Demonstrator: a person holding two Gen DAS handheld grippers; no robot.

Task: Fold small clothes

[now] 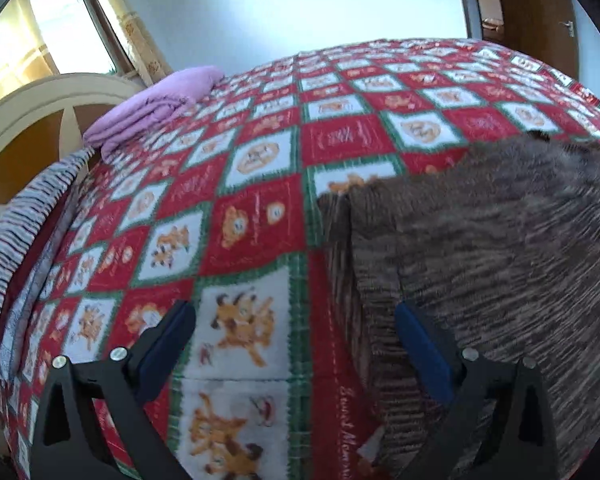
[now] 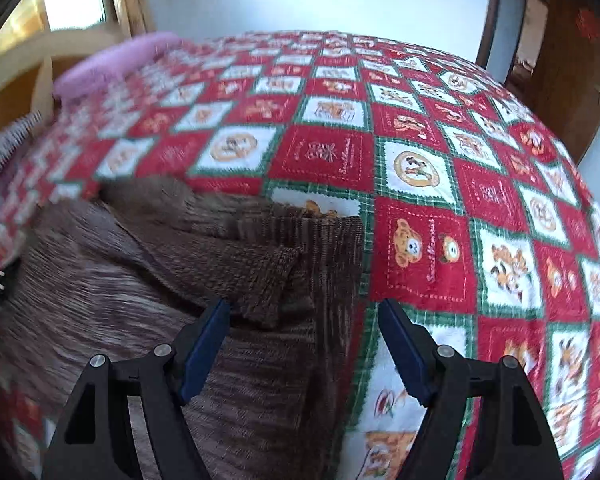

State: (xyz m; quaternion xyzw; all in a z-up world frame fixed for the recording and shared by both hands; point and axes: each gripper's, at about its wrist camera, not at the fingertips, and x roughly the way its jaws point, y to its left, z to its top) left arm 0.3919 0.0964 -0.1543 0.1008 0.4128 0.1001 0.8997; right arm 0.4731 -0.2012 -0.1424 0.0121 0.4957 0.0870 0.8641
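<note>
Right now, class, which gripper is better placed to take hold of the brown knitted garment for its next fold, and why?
Probably the right gripper: it is open with the brown knitted garment's folded sleeve and edge between its fingers. The left gripper, also open, mostly frames bedspread.

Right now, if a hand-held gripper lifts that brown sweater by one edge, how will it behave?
The brown sweater would probably go floppy and drape, since a folded flap already sags over its body. Its ribbed knit looks thick, so likely grippy, not slippery. Pushed, it may bunch on the blanket rather than slide.
</note>
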